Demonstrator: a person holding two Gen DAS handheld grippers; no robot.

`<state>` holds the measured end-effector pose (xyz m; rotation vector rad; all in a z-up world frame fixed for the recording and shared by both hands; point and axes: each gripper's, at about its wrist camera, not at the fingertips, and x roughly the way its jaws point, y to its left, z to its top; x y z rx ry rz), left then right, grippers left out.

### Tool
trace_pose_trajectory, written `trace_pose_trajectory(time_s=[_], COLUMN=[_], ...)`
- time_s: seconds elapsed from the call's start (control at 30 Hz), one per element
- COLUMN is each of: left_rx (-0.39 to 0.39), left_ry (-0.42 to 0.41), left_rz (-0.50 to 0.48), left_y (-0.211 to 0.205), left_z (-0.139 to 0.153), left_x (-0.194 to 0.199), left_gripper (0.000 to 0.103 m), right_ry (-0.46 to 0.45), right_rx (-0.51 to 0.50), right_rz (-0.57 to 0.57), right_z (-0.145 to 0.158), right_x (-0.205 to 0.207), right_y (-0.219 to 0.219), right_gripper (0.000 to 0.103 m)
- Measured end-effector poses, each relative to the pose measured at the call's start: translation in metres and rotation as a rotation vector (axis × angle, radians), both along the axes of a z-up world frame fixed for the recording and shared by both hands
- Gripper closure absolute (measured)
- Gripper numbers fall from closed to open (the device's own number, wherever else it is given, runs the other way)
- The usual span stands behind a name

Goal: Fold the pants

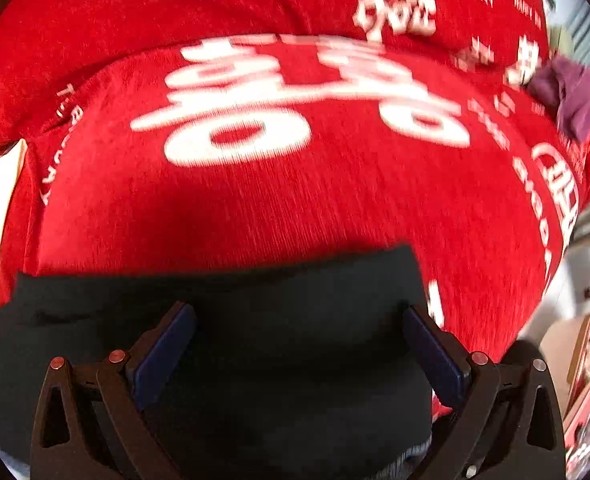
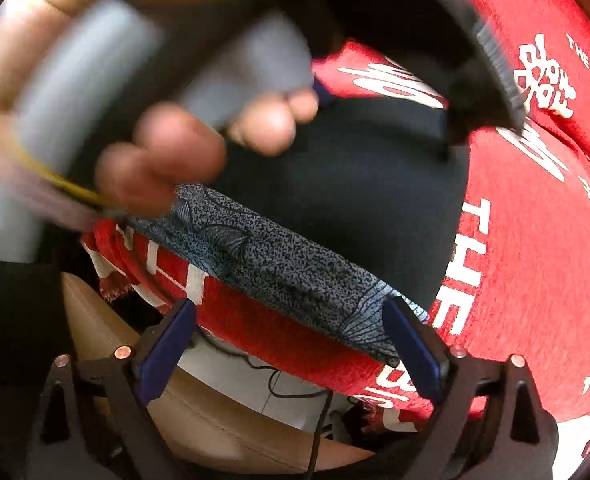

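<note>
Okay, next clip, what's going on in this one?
A person is working dark pants on a red cloth with white lettering, holding a claw in each hand. The left claw is open, its fingers spread over the dark fabric without pinching it. The right claw is also open, near a speckled blue-grey fabric edge. The person's hand on the other handle shows in the right wrist view.
</note>
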<state>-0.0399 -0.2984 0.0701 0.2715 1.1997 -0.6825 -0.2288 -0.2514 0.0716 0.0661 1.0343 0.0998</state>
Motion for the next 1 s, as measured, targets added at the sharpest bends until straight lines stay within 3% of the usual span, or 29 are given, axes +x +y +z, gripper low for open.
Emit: trace_pose_trajectory(time_s=[0.17, 0.27, 0.4, 0.5, 0.6, 0.7, 0.77, 0.8, 0.87, 0.93, 1.0], left_rx=[0.021, -0.047, -0.036, -0.084, -0.101, -0.065, 0.001, 0.023, -0.029, 0.011, -0.025], left_ry=[-0.010, -0.064, -0.094, -0.001, 0.019, -0.039, -0.086, -0.070, -0.047, -0.072, -0.086], left_rz=[0.056, 0.067, 0.101, 0.186, 0.194, 0.132, 0.123, 0.128, 0.133, 0.189, 0.190], left_y=[0.012, 0.047, 0.093, 0.131, 0.143, 0.139, 0.139, 0.142, 0.156, 0.168, 0.175], left_z=[0.013, 0.035, 0.032, 0.014, 0.001, -0.002, -0.006, -0.011, -0.008, 0.001, 0.011], left_x=[0.003, -0.005, -0.004, 0.010, 0.012, 0.003, 0.000, 0.003, 0.004, 0.001, -0.008], left_gripper=[0.000, 0.000, 0.000, 0.000, 0.000, 0.000, 0.000, 0.000, 0.000, 0.000, 0.000], right_ry=[0.006, -0.010, -0.148, -0.242, -0.274, -0.247, -0.225, -0.205, -0.124, -0.149, -0.143], right_rx=[0.026, 0.048, 0.146, 0.179, 0.196, 0.257, 0.256, 0.252, 0.182, 0.185, 0.159], right_rz=[0.000, -0.009, -0.012, 0.011, 0.051, 0.078, 0.128, 0.157, 0.152, 0.142, 0.095], right_z=[-0.001, 0.002, 0.035, 0.055, 0.058, 0.053, 0.044, 0.038, 0.020, 0.022, 0.030], right_x=[0.000, -0.002, -0.013, -0.008, 0.015, 0.047, 0.064, 0.071, 0.084, 0.079, 0.072], right_y=[-0.003, -0.008, -0.027, -0.044, -0.056, -0.067, -0.063, -0.059, -0.063, -0.069, -0.071], right_gripper=[0.005, 0.005, 0.005, 0.005, 0.005, 0.005, 0.004, 0.004, 0.004, 0.004, 0.004])
